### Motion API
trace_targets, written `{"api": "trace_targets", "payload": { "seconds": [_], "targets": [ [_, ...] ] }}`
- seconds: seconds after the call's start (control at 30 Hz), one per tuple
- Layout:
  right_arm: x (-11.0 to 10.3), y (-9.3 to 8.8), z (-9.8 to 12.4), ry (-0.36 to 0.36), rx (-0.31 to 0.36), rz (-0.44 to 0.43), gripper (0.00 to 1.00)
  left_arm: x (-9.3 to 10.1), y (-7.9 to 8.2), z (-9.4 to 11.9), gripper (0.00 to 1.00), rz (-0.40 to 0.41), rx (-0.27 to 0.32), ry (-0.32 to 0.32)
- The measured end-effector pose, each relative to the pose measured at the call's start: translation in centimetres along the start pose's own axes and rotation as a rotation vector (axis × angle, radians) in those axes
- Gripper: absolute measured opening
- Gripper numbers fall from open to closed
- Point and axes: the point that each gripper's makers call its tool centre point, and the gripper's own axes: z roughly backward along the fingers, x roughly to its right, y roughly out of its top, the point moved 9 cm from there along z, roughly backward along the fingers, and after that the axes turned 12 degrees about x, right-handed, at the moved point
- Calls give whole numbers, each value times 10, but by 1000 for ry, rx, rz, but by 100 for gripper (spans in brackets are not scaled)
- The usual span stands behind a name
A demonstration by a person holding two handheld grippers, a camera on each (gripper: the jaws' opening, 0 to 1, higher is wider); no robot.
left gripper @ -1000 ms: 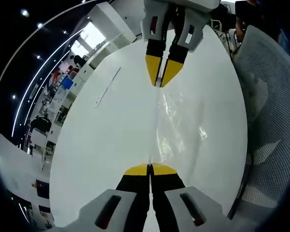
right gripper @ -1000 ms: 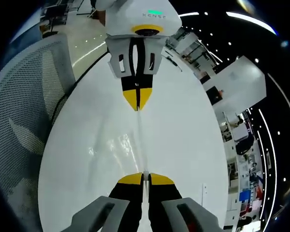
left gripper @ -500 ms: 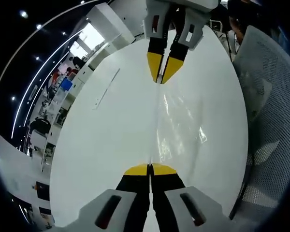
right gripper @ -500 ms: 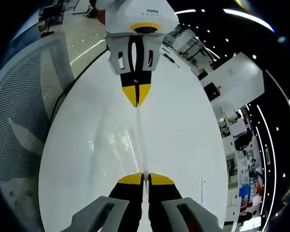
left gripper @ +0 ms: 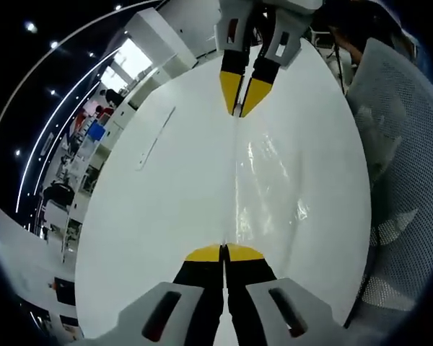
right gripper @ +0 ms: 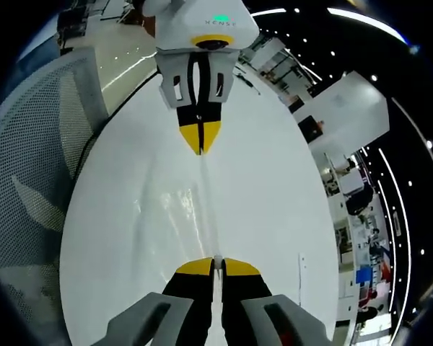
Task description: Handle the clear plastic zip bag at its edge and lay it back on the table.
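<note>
Between both claws [left gripper: 224,249], taut zip bag [left gripper: 263,187]

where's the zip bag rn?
The clear zip bag is stretched between the left gripper and right gripper, each shut on its edge, above the white table, beside the mesh chair.

The clear plastic zip bag [left gripper: 270,187] was nearly invisible against the white table [left gripper: 151,216], its outline traceable only by glints. The mesh chair [right gripper: 29,187] was cut off by the frame edge.
</note>
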Motion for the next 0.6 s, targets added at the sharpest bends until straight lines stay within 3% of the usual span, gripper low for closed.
{"api": "trace_targets", "payload": {
  "seconds": [0.6],
  "targets": [
    [-3,2,0,9,-9,-28,0,1,3,2,0,-15,-10,4]
  ]
}}
